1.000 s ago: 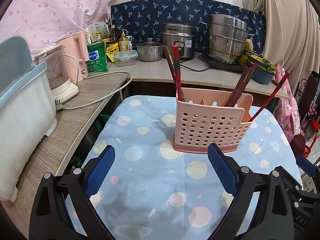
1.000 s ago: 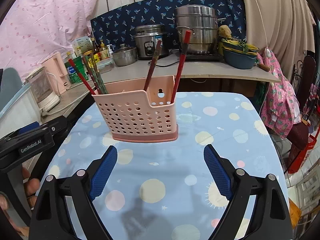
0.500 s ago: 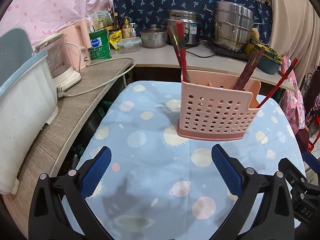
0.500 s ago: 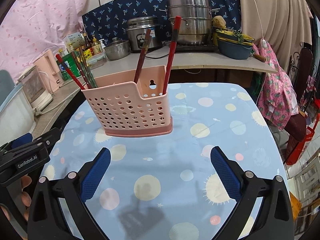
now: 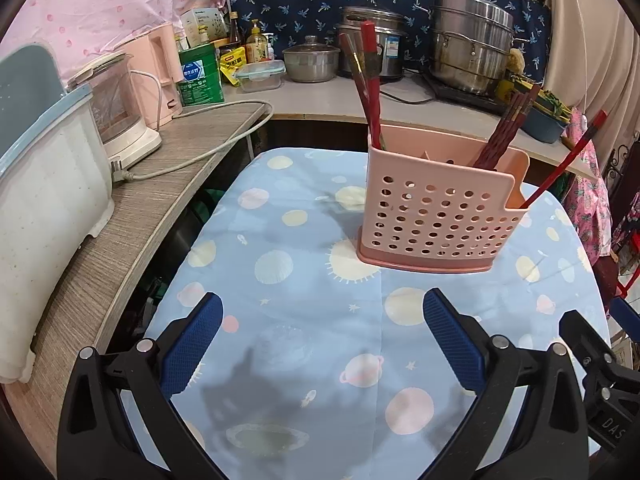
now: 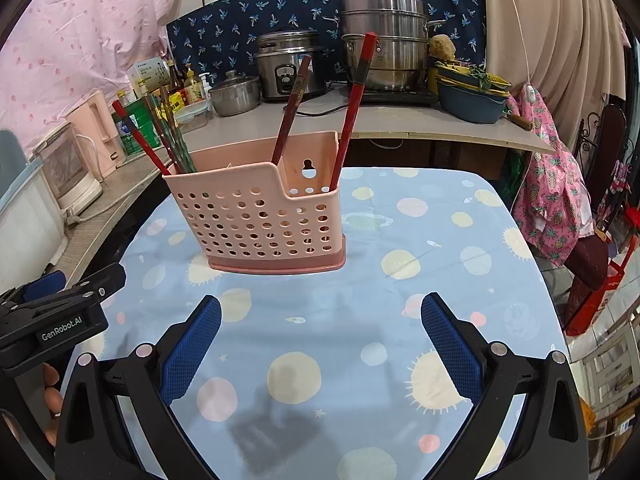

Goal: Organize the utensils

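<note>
left wrist view | left hand-held gripper (image 5: 320, 332) released, jaws wide, holding nothing, above the blue planet-print cloth-covered bench (image 5: 280, 320) | pink perforated plastic utensil basket (image 5: 436, 216) upright on the bench, red and dark chopsticks (image 5: 368, 80) leaning in its compartments | right wrist view | right hand-held gripper (image 6: 320, 334) released, empty, short of the basket (image 6: 260, 220)

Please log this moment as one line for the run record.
left tool: open, empty | right tool: open, empty | chopsticks: in holder | cloth: bare
</note>
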Demonstrator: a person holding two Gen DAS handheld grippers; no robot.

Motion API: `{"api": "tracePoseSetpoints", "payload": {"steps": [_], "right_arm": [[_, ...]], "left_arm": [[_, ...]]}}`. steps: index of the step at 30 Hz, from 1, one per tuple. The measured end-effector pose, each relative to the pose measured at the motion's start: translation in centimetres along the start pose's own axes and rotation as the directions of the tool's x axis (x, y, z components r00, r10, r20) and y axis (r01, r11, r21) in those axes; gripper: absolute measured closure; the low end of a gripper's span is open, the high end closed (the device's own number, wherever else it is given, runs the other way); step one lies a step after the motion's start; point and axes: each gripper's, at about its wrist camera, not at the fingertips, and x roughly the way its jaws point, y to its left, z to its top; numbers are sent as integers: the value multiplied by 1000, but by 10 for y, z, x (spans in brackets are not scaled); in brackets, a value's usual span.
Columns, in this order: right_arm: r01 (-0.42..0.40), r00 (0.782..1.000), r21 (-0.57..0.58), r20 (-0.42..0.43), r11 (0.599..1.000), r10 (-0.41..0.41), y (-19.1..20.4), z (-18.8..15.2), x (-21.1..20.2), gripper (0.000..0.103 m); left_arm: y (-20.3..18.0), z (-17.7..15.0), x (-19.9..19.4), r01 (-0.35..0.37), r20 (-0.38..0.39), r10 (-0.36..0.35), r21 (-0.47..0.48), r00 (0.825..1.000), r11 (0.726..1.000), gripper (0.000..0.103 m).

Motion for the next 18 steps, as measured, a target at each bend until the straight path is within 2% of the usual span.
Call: {"api": "tracePoseSetpoints", "payload": {"steps": [18], "right_arm": [[12, 1000, 9, -1, 1000, -12, 2, 2, 2, 6]], "left_arm": [[-5, 3, 2, 6, -7, -6, 19, 1000, 1000, 7]]}}
